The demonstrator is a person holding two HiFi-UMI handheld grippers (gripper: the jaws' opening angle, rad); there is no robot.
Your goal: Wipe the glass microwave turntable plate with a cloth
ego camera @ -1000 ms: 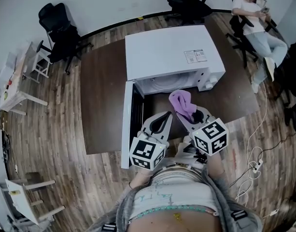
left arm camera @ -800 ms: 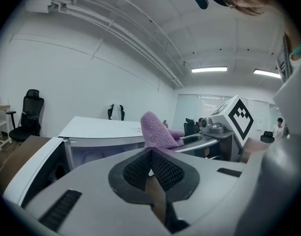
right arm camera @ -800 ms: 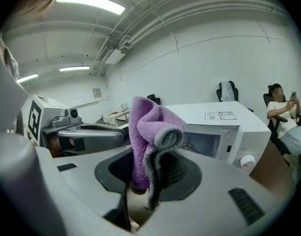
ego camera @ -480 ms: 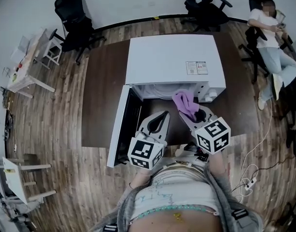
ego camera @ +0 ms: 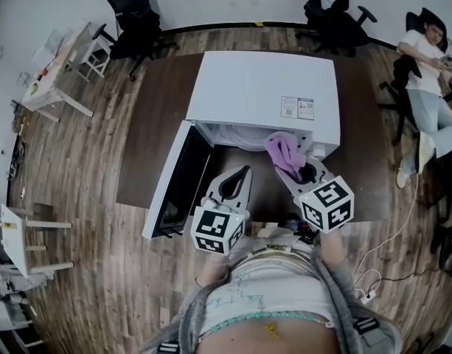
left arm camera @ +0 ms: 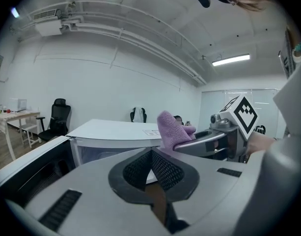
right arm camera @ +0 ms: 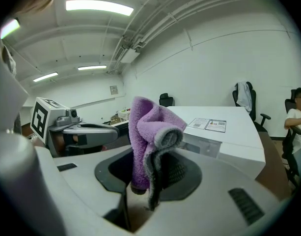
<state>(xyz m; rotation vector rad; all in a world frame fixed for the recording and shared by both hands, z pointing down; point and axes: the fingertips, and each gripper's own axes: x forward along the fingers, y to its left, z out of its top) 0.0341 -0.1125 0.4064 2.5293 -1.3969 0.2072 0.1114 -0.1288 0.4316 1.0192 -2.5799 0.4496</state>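
A white microwave (ego camera: pixel 262 87) stands on a dark table, its door (ego camera: pixel 174 183) swung open to the left. The open cavity (ego camera: pixel 237 135) looks pale, and I cannot make out the glass plate inside it. My right gripper (ego camera: pixel 283 169) is shut on a bunched purple cloth (ego camera: pixel 283 152), held just in front of the cavity's right side. In the right gripper view the cloth (right arm camera: pixel 148 136) stands up out of the jaws. My left gripper (ego camera: pixel 242 171) is shut and empty, pointing at the opening, left of the right one. The left gripper view shows its jaw tips (left arm camera: pixel 151 154) pressed together.
The dark brown table (ego camera: pixel 152 124) extends left and right of the microwave. Black office chairs (ego camera: pixel 133 9) (ego camera: pixel 332 6) stand behind it. A person (ego camera: pixel 432 65) sits at the far right. A small white table (ego camera: pixel 56 80) is at the left, and a white cable (ego camera: pixel 388 249) lies on the floor.
Both grippers have moved closer to the microwave's open front, the right one still carrying the purple cloth. The head view has shifted, showing more of the open door.
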